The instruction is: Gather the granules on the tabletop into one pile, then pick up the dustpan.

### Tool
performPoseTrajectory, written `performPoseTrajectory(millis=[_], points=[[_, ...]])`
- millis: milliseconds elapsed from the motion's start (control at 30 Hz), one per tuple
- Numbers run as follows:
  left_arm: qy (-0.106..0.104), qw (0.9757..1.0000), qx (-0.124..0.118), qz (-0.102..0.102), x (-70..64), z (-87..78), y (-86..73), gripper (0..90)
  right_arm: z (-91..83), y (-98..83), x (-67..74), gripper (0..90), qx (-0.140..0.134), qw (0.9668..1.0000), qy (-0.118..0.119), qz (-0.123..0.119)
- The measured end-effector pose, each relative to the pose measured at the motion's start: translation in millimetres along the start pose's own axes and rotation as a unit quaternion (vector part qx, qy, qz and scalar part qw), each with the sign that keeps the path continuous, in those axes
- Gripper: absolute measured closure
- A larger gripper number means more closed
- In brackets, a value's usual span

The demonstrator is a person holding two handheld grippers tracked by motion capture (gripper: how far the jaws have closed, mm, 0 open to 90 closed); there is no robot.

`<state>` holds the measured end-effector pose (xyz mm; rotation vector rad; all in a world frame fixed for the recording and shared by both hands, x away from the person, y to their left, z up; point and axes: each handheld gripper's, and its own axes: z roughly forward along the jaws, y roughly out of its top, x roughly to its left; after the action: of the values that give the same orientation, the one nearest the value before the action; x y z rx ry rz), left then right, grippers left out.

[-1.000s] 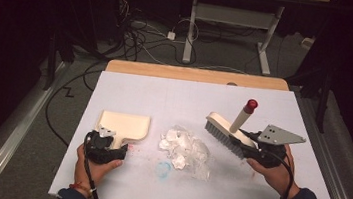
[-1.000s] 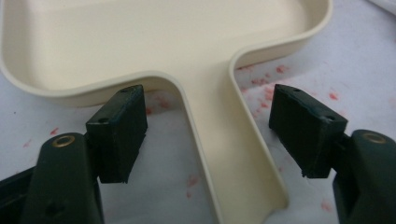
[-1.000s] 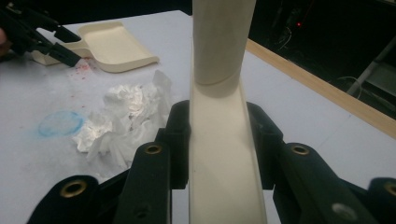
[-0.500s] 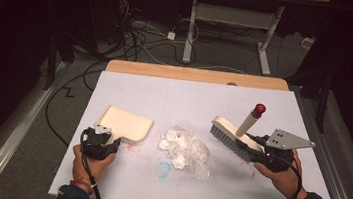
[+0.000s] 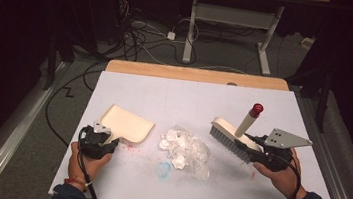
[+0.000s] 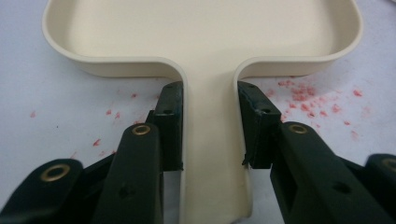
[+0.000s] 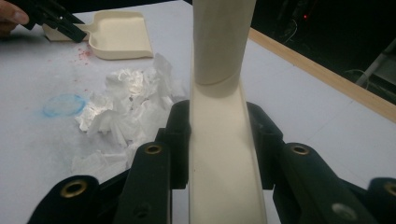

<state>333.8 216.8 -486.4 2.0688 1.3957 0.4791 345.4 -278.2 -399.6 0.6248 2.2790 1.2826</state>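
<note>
A white-topped table (image 5: 165,95) bears a cream dustpan (image 5: 129,123) beside crumpled paper scraps (image 5: 185,149).

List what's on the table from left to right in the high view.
Left gripper shut on the dustpan handle → blue mark → crumpled paper → brush → right gripper shut on the brush.
</note>
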Motion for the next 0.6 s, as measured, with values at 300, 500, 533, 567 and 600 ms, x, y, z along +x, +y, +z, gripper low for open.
performPoseTrajectory(millis=[300, 500, 533, 567, 600], points=[[-0.005, 0.9993, 0.017, 0.032, 0.5, -8.5, 1.9, 63.2, 1.1, -6.3, -3.0, 68.4, 0.013, 0.9999, -0.004, 0.004], [-0.007, 0.9990, 0.021, 0.039, 3.3, -15.8, 0.1, 63.2, 2.8, -6.1, -4.1, 68.4, 0.017, 0.9998, -0.006, 0.007], [-0.006, 0.9991, 0.019, 0.038, 4.2, -18.7, 0.0, 63.2, 3.3, -6.3, -3.7, 68.4, 0.017, 0.9998, -0.005, 0.007], [-0.006, 0.9991, 0.018, 0.039, 4.9, -22.1, 0.1, 63.3, 3.9, -6.4, -3.5, 68.3, 0.018, 0.9998, -0.004, 0.005], [-0.008, 0.9989, 0.019, 0.041, 5.2, -25.5, 0.3, 63.3, 3.9, -6.4, -2.9, 68.4, 0.020, 0.9998, -0.003, 0.005]])
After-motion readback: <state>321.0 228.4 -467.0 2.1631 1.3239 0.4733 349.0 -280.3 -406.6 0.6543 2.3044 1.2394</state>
